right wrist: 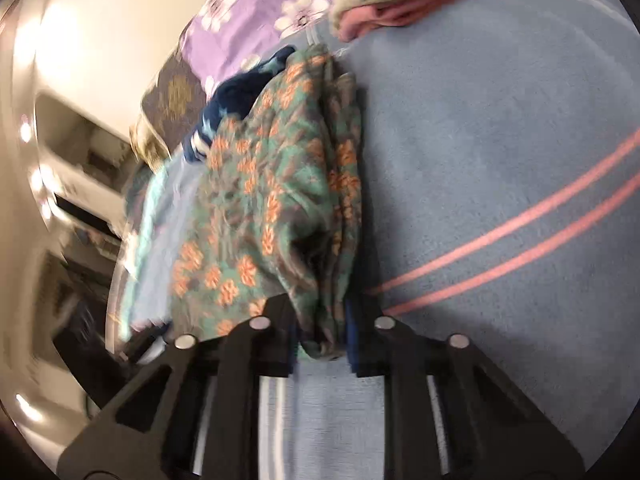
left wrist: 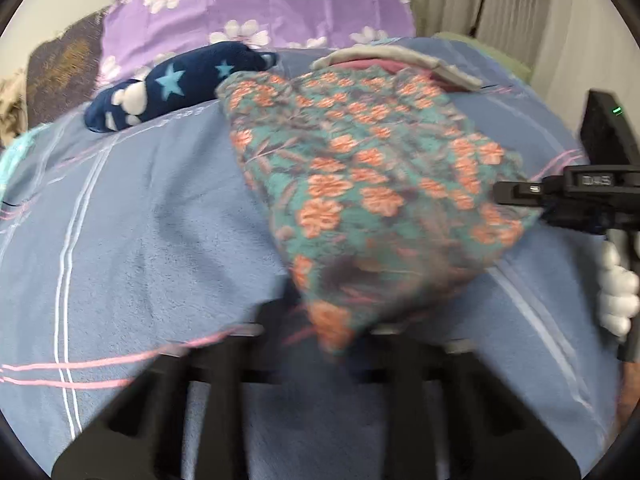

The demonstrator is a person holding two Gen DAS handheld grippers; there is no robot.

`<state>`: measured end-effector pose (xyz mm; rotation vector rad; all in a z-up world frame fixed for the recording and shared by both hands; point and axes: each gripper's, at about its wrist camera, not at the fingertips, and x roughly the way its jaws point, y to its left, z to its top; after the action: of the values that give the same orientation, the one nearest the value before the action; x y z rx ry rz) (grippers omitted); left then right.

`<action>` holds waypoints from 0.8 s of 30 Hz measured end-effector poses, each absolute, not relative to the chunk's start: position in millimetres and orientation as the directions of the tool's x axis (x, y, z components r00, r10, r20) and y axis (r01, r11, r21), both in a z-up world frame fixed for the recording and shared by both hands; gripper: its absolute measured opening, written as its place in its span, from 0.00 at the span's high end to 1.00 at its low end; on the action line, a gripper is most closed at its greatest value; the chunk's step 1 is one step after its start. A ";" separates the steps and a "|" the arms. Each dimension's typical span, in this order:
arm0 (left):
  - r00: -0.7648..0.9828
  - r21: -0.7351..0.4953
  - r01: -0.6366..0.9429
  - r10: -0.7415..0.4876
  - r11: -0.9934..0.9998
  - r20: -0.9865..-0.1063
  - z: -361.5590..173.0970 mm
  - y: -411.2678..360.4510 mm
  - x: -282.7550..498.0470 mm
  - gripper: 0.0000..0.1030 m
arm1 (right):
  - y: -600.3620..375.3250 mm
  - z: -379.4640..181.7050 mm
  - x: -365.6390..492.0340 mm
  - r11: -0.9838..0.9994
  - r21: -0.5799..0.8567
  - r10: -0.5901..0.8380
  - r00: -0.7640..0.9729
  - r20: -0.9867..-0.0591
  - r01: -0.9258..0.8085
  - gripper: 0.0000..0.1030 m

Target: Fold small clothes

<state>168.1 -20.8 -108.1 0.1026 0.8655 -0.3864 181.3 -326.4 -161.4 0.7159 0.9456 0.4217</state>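
A teal garment with orange flowers (left wrist: 372, 184) is held up over the blue bedsheet (left wrist: 140, 240). My left gripper (left wrist: 328, 332) is shut on its near corner. My right gripper (left wrist: 516, 194) comes in from the right and pinches the garment's right edge. In the right wrist view the same garment (right wrist: 272, 200) hangs bunched from my right gripper (right wrist: 322, 344), which is shut on it. Both views are blurred by motion.
A navy fleece piece with stars (left wrist: 168, 84) lies at the back left. A folded grey and pink pile (left wrist: 400, 64) sits at the back; it also shows in the right wrist view (right wrist: 400, 0). A purple flowered pillow (left wrist: 256, 4) is behind.
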 end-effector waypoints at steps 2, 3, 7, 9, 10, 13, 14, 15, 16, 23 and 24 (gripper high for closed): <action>0.590 -0.066 0.393 -0.306 0.917 -0.748 -93.7 -15.9 155.2 0.97 | -333.6 -145.7 168.4 0.664 0.746 0.638 0.558 -0.530 -0.051 0.89; 0.592 -0.059 0.408 -0.313 0.911 -0.742 -87.1 -13.8 148.7 0.97 | -335.1 -138.7 162.5 0.654 0.753 0.649 0.563 -0.512 -0.070 0.89; 0.573 -0.051 0.477 -0.355 0.877 -0.739 -67.1 -8.9 122.1 0.97 | -334.9 -123.2 132.2 0.679 0.724 0.656 0.548 -0.519 -0.126 0.89; 0.535 -0.050 0.522 -0.372 0.852 -0.758 -65.8 -9.7 105.1 0.97 | -332.4 -129.1 120.7 0.708 0.696 0.641 0.523 -0.562 -0.119 0.87; 0.506 -0.055 0.544 -0.380 0.837 -0.774 -68.7 -9.3 95.8 0.97 | -332.5 -136.0 111.4 0.739 0.666 0.615 0.509 -0.602 -0.104 0.85; 0.477 -0.062 0.546 -0.370 0.836 -0.797 -76.0 0.3 84.8 0.96 | -343.4 -148.8 94.7 0.799 0.599 0.536 0.512 -0.671 -0.051 0.64; 0.482 -0.066 0.539 -0.372 0.840 -0.793 -74.7 4.9 84.5 0.96 | -348.9 -149.3 92.6 0.801 0.597 0.527 0.519 -0.673 -0.039 0.59; 0.502 -0.071 0.524 -0.375 0.849 -0.779 -69.2 11.4 85.7 0.96 | -354.1 -145.2 91.7 0.806 0.591 0.513 0.536 -0.671 -0.031 0.59; 0.521 -0.073 0.512 -0.377 0.856 -0.765 -63.5 15.2 89.0 0.96 | -356.8 -140.7 91.0 0.814 0.580 0.499 0.555 -0.666 -0.037 0.59; 0.574 -0.136 0.526 -0.469 0.839 -0.671 -47.2 -9.0 133.6 0.81 | -305.4 -88.8 121.2 0.836 0.471 0.528 0.650 -0.547 -0.282 0.67; 0.542 -0.146 0.543 -0.478 0.827 -0.691 -57.3 -19.7 140.5 0.76 | -299.1 -90.4 124.4 0.834 0.461 0.534 0.648 -0.543 -0.302 0.67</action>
<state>140.5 -19.7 -57.3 0.0895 0.7920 -0.6074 124.4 -299.1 -90.4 0.3463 0.7224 0.4863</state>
